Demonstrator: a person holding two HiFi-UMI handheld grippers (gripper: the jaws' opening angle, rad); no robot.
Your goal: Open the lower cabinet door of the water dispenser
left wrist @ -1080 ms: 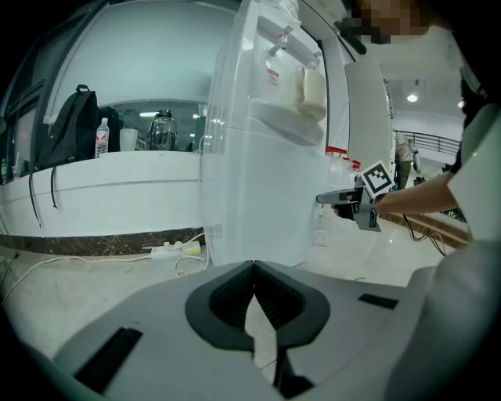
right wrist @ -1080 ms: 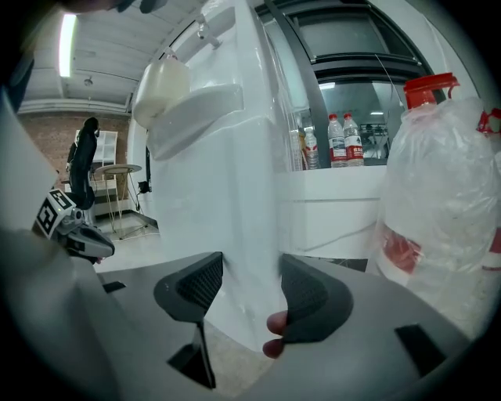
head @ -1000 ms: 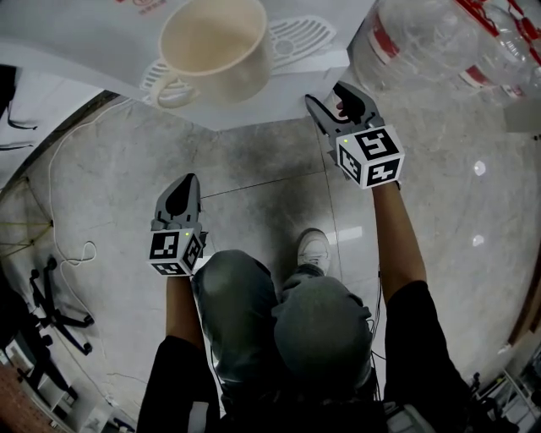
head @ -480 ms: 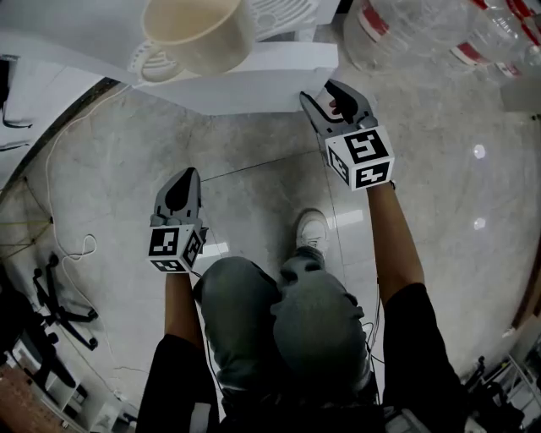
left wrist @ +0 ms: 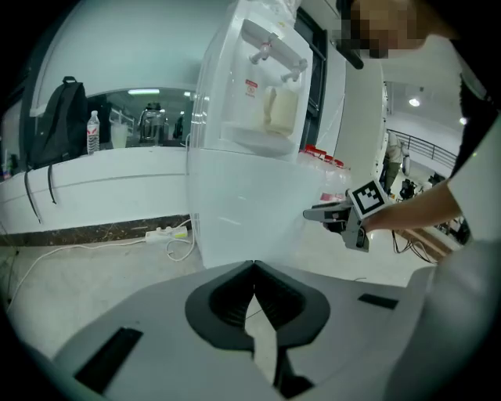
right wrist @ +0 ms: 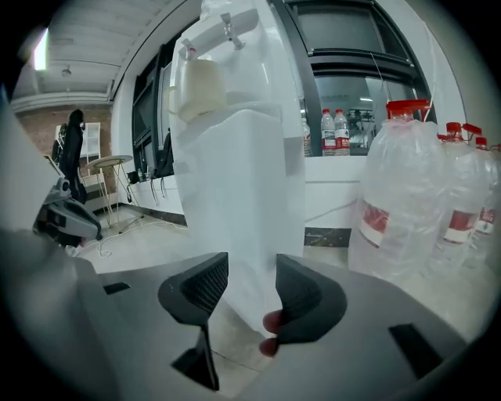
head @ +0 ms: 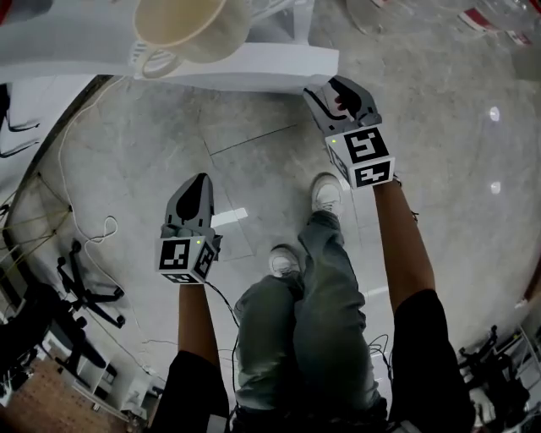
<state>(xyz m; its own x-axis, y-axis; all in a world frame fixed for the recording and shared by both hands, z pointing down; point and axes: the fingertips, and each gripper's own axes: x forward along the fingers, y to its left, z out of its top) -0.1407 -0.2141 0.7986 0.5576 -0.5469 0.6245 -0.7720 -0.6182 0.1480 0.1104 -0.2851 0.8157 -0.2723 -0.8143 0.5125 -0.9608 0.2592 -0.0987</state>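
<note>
The white water dispenser [left wrist: 250,157] stands ahead, a cream cup [head: 182,25] under its taps. My right gripper [head: 336,91] is at the right edge of the lower cabinet door [right wrist: 250,235]. That white edge runs between its jaws [right wrist: 252,290]. The jaws have just been closing and now hold the door edge; a red spot shows by the right pad. My left gripper [head: 196,182] hangs over the floor to the left, away from the dispenser, jaws shut with nothing in them [left wrist: 254,270]. The left gripper view also catches the right gripper [left wrist: 338,219] at the cabinet's side.
Large water bottles [right wrist: 407,196] with red caps stand to the right of the dispenser. A power strip and white cable [left wrist: 168,233] lie on the floor at its left. Chair bases [head: 80,292] sit at far left. My feet [head: 325,193] are on the marble floor.
The right gripper has stayed at the white door edge while its jaws narrowed onto it. The left gripper has risen and shifted right. My legs have stepped back and the dispenser has slid toward the frame's top.
</note>
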